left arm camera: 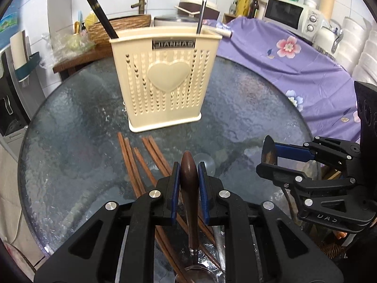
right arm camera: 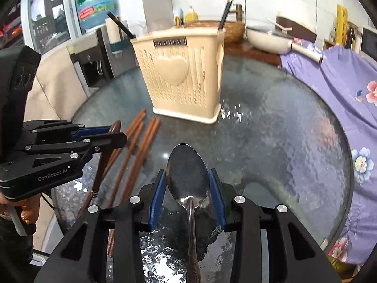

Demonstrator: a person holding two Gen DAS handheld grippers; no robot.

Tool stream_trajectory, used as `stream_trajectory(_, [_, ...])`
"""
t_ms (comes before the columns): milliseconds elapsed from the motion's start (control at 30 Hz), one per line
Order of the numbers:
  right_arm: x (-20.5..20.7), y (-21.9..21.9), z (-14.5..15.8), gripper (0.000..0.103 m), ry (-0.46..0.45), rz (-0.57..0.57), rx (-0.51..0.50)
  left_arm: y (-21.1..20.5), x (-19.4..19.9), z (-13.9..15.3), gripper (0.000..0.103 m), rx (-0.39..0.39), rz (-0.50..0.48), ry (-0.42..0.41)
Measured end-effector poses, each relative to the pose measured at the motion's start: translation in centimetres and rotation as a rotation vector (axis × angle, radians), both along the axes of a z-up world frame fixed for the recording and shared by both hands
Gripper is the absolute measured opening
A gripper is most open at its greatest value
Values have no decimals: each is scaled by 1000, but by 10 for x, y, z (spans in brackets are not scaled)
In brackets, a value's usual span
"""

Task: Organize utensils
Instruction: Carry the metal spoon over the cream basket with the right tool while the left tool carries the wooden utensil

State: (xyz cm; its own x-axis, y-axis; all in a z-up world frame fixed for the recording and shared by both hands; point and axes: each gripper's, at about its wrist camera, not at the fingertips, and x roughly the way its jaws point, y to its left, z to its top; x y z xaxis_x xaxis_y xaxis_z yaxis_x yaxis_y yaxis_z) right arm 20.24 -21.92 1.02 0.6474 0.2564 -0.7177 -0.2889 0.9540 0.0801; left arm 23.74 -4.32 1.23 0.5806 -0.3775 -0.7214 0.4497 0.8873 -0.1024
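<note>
Wooden-handled utensil (left arm camera: 190,176) head cut off (frame edge, blurred).

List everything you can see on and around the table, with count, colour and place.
Utensil holder: one, cream, standing on the table.
Chopsticks: about five, reddish brown, lying in front of the holder.
Dark sticks: two in the holder.
Wooden-handled utensil: one, dark brown, clamped in the left hand-held gripper.
Metal spoon: one, silver, bowl clamped in the right hand-held gripper.
Table: one, round, dark glass.
Cloth: one, purple, floral, right of the table.
Microwave: one, white, behind.
Left hand-held gripper: black, blue pads.
Right hand-held gripper: same.
</note>
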Motion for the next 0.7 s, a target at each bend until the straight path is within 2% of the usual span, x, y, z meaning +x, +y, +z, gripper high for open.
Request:
stream_trajectory(300, [-16, -6, 34, 36, -105, 17, 38, 9, -19, 34, 16, -43, -2, -73])
stream_trajectory(700, [-17, -7, 41, 35, -108, 19, 55, 14, -28, 46, 16, -68, 0, -99])
